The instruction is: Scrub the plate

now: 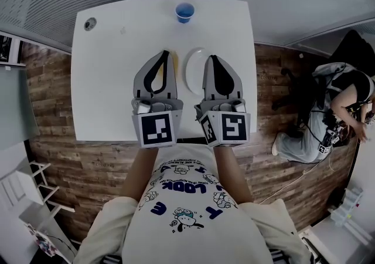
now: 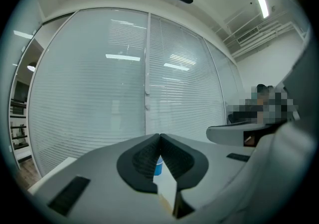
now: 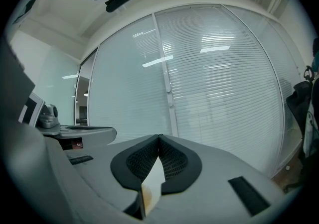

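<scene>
Left claw [image 1: 167, 54] and right claw [image 1: 212, 57], both closed, side by side

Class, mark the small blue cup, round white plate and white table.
small blue cup [image 1: 185, 12]: head view, open top.
round white plate [image 1: 193, 72]: head view, bare centre.
white table [image 1: 105, 81]: head view, bare left part.

My grey left gripper [image 1: 166, 53] and right gripper [image 1: 212, 57] carry black-and-white marker cubes [image 1: 157, 129]. My white T-shirt [image 1: 188, 201] has cartoon pictures.
</scene>
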{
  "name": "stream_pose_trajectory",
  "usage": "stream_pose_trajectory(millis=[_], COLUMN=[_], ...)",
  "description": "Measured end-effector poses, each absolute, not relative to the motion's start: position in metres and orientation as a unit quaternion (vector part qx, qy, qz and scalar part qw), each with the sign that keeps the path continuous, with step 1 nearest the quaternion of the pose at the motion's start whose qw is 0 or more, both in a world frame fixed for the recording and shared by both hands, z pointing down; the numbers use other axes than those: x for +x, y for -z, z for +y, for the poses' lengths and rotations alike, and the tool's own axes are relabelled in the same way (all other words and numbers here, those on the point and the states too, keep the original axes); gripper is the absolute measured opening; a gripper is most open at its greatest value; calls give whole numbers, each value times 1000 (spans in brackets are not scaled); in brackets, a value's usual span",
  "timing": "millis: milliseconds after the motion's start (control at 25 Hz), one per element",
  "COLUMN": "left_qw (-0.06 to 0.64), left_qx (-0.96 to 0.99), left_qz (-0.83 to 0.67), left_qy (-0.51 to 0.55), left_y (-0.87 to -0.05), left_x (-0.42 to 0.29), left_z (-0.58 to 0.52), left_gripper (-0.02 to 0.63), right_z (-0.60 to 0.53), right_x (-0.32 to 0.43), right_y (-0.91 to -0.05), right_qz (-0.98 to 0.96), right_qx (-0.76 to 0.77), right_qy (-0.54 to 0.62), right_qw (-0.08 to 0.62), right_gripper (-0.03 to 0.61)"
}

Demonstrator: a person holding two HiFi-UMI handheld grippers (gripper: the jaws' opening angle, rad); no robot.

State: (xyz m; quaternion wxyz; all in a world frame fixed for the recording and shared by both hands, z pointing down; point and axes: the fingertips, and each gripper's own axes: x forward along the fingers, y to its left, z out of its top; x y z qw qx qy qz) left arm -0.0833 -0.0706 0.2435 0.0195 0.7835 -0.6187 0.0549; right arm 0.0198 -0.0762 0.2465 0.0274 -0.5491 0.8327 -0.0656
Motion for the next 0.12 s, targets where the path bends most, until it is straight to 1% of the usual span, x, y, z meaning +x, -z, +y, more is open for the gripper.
stream_pose_trajectory(millis=[120], left_qw=[17], left_qx=[786], left_qz=[-615], left_qy=[-53], left_y=[-243], left_x=[-77], left_z=[-71], left_gripper=[25], right_z=[-77], right_x=[26], right_y=[-247], right_qz=[831], right_qx=[-551], right_qy=[66], right_qw=[27], right_gripper=[-6])
